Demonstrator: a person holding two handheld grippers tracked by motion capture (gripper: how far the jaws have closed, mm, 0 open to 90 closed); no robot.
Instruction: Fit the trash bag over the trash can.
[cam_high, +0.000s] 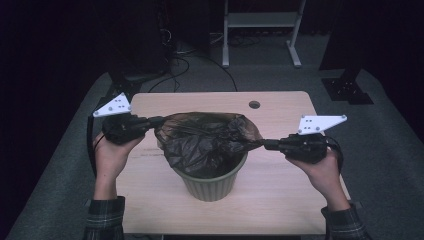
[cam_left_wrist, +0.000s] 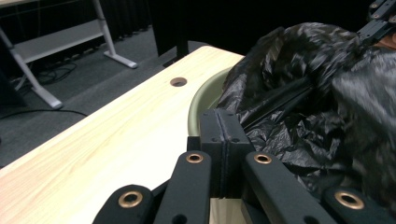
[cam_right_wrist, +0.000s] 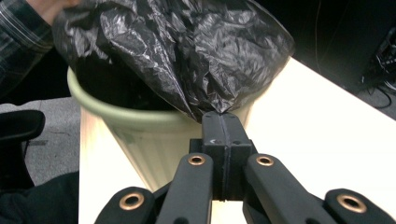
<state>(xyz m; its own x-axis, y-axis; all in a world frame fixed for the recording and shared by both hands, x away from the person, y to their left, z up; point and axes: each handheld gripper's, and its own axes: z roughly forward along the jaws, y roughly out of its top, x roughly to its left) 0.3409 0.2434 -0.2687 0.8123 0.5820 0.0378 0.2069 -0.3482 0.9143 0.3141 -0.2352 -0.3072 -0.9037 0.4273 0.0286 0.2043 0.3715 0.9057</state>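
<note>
Looks about halfway: black bag (cam_high: 207, 142) sits in the green bin (cam_high: 212, 182), left gripper (cam_high: 150, 121) and right gripper (cam_high: 264, 144) both pinching its edges, rim not covered yet

Bin mid-table, bag stretched between my two grippers.

My left gripper (cam_high: 159, 120) has its jaws pressed together at the bag's (cam_high: 207, 140) left edge; my right gripper (cam_high: 265, 144) pinches the bag's right edge. The bin (cam_high: 212, 185) sits between the two jaw sets, on the table (cam_high: 280, 190), with the bag inside it and spilling over its rim. Ahead of my left jaws, beyond the bin, lies a hole (cam_left_wrist: 178, 82) in the tabletop. Just past my right jaws the bag fans out above the bin's rim.
</note>
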